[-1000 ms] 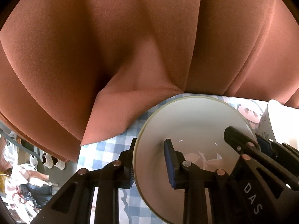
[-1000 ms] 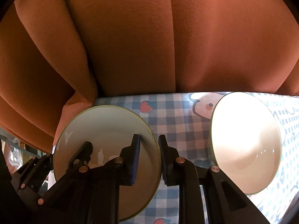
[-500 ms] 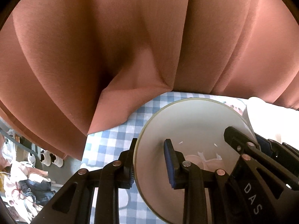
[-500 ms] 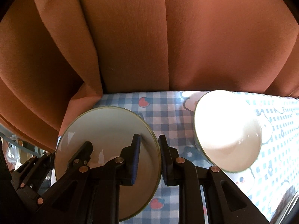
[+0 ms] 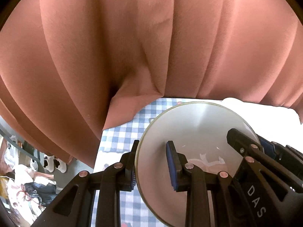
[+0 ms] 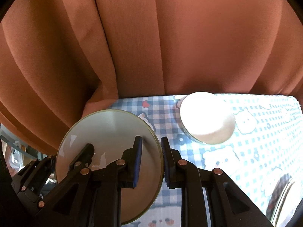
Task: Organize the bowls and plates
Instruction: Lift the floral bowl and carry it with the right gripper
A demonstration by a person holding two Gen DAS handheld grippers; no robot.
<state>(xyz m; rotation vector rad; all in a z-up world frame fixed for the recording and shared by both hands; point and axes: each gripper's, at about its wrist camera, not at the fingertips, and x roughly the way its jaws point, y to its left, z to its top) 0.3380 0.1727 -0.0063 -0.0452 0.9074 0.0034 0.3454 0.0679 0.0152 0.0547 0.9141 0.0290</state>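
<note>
Right wrist: both tools, right tool point(image 6: 151, 162) and left tool point(image 5: 151, 164), clamp the plate's point(image 6: 113, 132) opposite rims.

glossy glazed plate point(image 6: 113, 132), matt cloth curtain point(image 6: 151, 37), smooth checked tablecloth point(image 6: 265, 132).

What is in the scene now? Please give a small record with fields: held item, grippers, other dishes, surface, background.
held item: one pale plate with a greenish rim, gripped on opposite edges
left gripper: shut on the plate's left rim
right gripper: shut on the plate's right rim
other dishes: white bowl on the table, apart from the plate
surface: blue checked tablecloth with cartoon animals
background: reddish-brown curtain
</note>
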